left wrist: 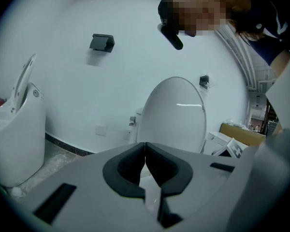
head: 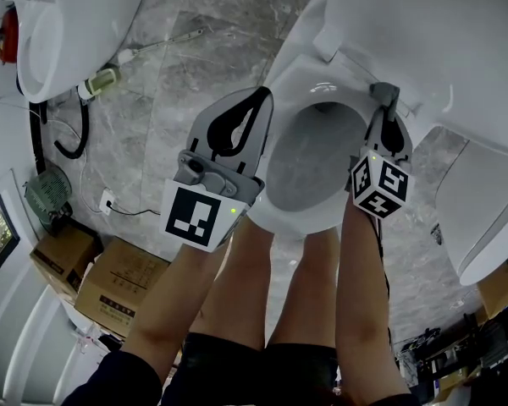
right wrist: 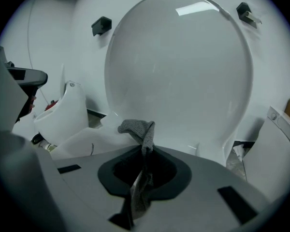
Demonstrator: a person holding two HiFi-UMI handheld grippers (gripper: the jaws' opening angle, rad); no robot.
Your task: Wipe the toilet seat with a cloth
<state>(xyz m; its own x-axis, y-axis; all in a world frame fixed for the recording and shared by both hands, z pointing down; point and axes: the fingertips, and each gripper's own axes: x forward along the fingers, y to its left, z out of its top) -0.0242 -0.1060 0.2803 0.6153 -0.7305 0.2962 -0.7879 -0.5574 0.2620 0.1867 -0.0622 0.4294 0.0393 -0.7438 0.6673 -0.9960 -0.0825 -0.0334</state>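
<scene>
Both bare forearms reach forward and down from the bottom edge of the head view, one on each side of the toilet, each carrying a gripper with its marker cube towards the camera. Over the left side of the toilet seat (head: 295,221) the left claw (head: 256,108) points towards the hinge end. The right claw (head: 388,118) lies over the seat's right side, near the hinge. A bit of grey cloth (head: 384,94) shows at its tip. Inside the seat ring, the toilet bowl (head: 309,159) has a grey interior, and what is in it cannot be made out. Closed cardboard boxes (head: 110,282) stand on the floor well left of the toilet.

From the left gripper view, the left claw (left wrist: 145,148) has its dark pads (left wrist: 128,166) meeting at the tips, with nothing between them. The toilet's lid (left wrist: 176,112) stands upright beyond, and a second toilet (left wrist: 17,129) is far to its left.

From the right gripper view, the right claw (right wrist: 145,152) is clamped on the grey cloth (right wrist: 140,129), which sticks up past the tips and trails back between the pads. The raised lid (right wrist: 179,71) fills the view close behind.
</scene>
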